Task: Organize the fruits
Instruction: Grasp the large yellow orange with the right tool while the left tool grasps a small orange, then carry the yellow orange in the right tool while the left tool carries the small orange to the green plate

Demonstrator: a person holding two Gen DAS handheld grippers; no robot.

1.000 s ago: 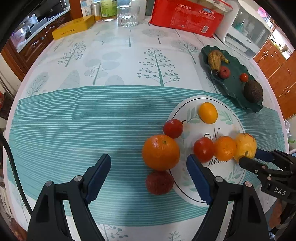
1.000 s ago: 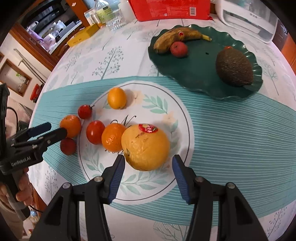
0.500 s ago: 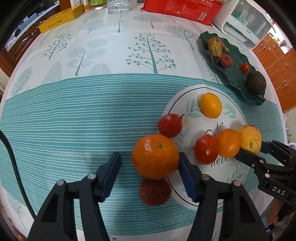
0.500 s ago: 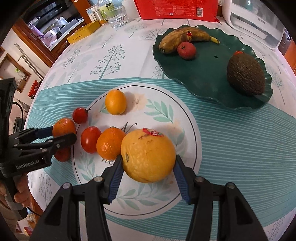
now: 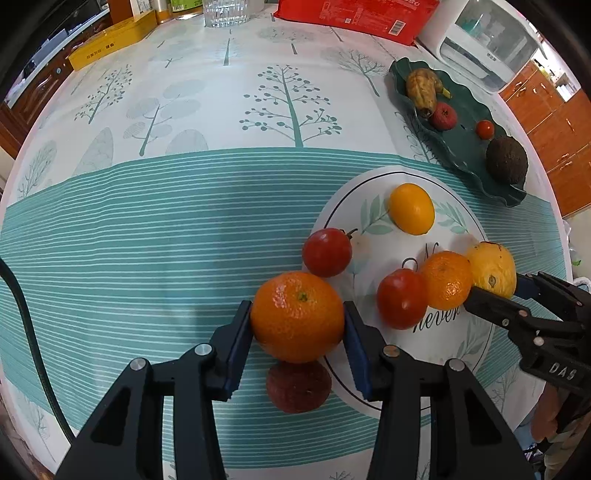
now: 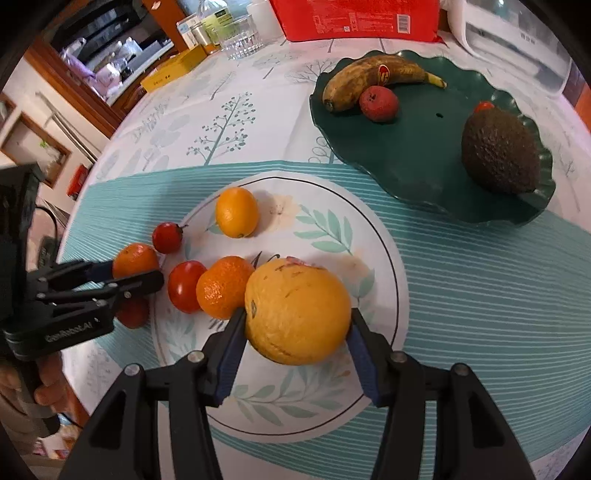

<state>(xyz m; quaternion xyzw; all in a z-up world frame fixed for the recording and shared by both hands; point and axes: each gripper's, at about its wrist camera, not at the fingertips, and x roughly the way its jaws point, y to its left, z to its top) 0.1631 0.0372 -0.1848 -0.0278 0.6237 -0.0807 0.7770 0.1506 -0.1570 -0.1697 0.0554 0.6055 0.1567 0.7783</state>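
Observation:
My left gripper (image 5: 297, 320) is shut on an orange tangerine (image 5: 297, 316) at the left rim of the white round plate (image 5: 454, 354); a dark red lychee (image 5: 298, 386) lies just below it. My right gripper (image 6: 297, 325) is shut on a large yellow orange (image 6: 297, 311) over the white plate (image 6: 325, 236). On the plate lie a second tangerine (image 6: 224, 286), a red tomato (image 6: 185, 285) and a small yellow-orange fruit (image 6: 236, 212). A smaller tomato (image 6: 167, 237) sits at the plate's edge.
A dark green leaf-shaped tray (image 6: 417, 155) at the far right holds a browned banana (image 6: 364, 79), a red lychee (image 6: 378, 103), an avocado (image 6: 500, 150) and a small tomato (image 5: 484, 129). A red box (image 5: 354, 13), a glass (image 5: 225, 13) and a yellow box (image 5: 110, 46) stand at the table's back.
Both grippers have closed: the left onto the tangerine, the right onto the large yellow orange. Both moved forward to bring the fruit between their fingers.

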